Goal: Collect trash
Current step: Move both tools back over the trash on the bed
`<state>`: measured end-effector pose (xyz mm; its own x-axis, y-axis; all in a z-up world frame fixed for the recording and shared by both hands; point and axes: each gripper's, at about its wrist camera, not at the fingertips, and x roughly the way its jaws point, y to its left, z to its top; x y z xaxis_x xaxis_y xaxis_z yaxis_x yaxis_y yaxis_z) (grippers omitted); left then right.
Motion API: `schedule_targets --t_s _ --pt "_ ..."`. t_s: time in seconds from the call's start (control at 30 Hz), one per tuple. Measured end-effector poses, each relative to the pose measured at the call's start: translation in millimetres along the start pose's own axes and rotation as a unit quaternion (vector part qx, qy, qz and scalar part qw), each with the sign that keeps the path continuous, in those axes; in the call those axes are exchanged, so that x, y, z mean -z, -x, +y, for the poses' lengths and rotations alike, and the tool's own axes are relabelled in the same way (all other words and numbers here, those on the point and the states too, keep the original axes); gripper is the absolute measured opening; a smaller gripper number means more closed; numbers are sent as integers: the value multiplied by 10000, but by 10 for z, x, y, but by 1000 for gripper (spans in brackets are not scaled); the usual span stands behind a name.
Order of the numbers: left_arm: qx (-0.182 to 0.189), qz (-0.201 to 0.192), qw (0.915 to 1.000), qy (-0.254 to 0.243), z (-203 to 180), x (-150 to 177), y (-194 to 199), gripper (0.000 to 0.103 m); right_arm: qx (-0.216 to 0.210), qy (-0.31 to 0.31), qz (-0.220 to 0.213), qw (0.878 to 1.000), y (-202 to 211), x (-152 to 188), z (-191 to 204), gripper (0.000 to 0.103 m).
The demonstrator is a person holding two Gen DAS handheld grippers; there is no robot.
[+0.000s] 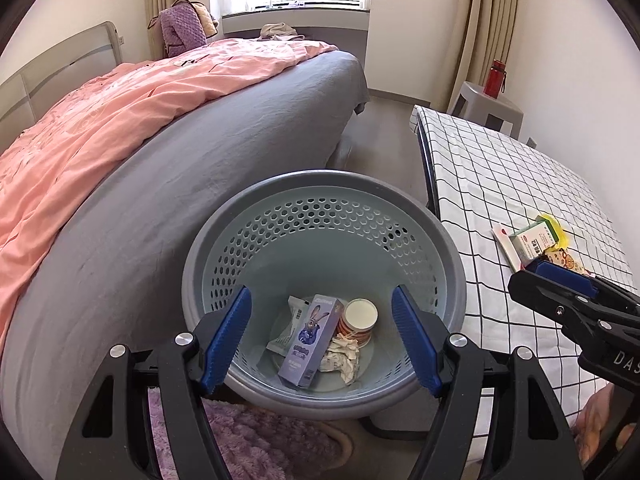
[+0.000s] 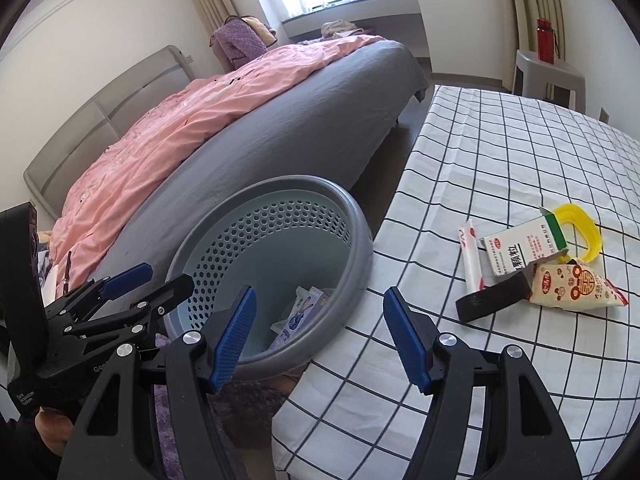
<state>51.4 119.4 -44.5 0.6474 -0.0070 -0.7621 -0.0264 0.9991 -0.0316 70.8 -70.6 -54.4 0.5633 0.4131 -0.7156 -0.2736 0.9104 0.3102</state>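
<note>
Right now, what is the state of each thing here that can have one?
Left hand-held gripper: open, empty, over the bin.
Right hand-held gripper: open, empty.
Bin: upright, trash at the bottom.
Medicine box: lying on the table, end flap open.
Snack bag: lying torn open.

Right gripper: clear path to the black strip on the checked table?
Probably yes. The right gripper is open and empty, over the near table edge, and bare checked cloth lies between it and the black strip. The strip's far end touches the snack packet, so take the near end.
</note>
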Motion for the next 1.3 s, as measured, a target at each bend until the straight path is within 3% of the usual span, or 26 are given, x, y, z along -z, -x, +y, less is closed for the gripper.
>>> schedule_targets --t_s 0.77,1.3 --pt "893 255 9913 -935 -1374 117 -134 70 843 -1073 -161 9905 701 604 -1277 65" --pt "644 500 9864 -1425 -2079 83 -739 70 628 -1418 -192 9877 765 735 -1723 65"
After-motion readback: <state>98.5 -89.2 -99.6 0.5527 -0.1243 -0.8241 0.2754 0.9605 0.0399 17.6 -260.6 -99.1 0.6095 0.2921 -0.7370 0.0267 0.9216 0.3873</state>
